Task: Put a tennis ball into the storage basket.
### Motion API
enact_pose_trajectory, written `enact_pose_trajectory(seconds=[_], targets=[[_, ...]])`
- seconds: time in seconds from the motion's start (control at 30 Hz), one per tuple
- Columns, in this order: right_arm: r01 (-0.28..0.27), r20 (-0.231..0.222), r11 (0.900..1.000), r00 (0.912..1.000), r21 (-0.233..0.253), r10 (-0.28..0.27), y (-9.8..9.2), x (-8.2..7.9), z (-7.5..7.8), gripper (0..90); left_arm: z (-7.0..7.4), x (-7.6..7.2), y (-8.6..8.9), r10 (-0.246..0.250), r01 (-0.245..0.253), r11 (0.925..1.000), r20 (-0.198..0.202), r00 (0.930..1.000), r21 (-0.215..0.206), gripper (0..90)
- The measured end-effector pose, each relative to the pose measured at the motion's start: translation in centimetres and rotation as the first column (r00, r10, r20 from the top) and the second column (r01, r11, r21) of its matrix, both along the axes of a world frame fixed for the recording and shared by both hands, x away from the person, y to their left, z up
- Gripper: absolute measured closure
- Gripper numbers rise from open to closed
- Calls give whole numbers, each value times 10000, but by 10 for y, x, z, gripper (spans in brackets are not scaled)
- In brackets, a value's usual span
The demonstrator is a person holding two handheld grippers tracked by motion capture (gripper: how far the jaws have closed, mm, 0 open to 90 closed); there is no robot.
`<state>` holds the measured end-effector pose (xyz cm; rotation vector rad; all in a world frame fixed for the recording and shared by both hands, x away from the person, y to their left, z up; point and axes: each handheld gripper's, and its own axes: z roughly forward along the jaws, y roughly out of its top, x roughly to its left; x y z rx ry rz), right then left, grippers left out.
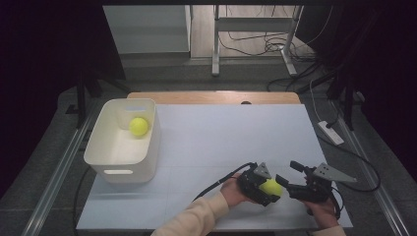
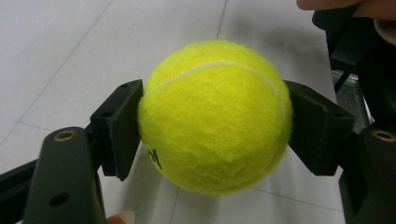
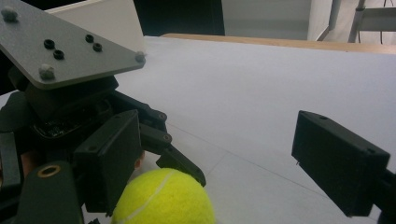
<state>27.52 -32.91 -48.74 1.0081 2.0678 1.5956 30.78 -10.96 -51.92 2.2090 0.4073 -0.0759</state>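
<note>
Near edge of table, right of centre: both grippers meet here, close together, high view.
Table [image 1: 206, 142]: white top, wood strip along far edge, faint seam lines.
Left gripper [image 1: 264, 187]: held in left hand [image 1: 231, 191], grey plate on top, cable trails off to the left over the table.
Left jaws: clamped on ball, one pad on each side; left gripper view shows pads pressed flat against the felt.
Ball [image 2: 215, 116]: yellow tennis ball, white seam curving over top, dark print low on its left, held off the table surface between the pads.
Ball location: near-right part of table, just left of right gripper, well apart from bin.
Right gripper [image 1: 295, 182]: held in right hand [image 1: 324, 212], grey plate on top, points left toward ball.
Right jaws: spread wide, nothing between them; in right gripper view the ball sits low by the left jaw, whether touching cannot tell.
Bin [image 1: 105, 162]: white, handle slot in near wall, on left side of table.
Second ball [image 1: 138, 126]: yellow, inside bin, toward its far end.
</note>
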Motion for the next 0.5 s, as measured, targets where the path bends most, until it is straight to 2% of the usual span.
enact_pose_trajectory(seconds=[0.2,0.5], targets=[[14,22,10000,10000,-2,-14,0,0,0,159,6,1,7,60,-60,9995,-6,10000,-311,268],[21,34,10000,10000,-24,-21,0,0,0,159,11,0,20,242,-243,9981,-32,9997,-559,268]])
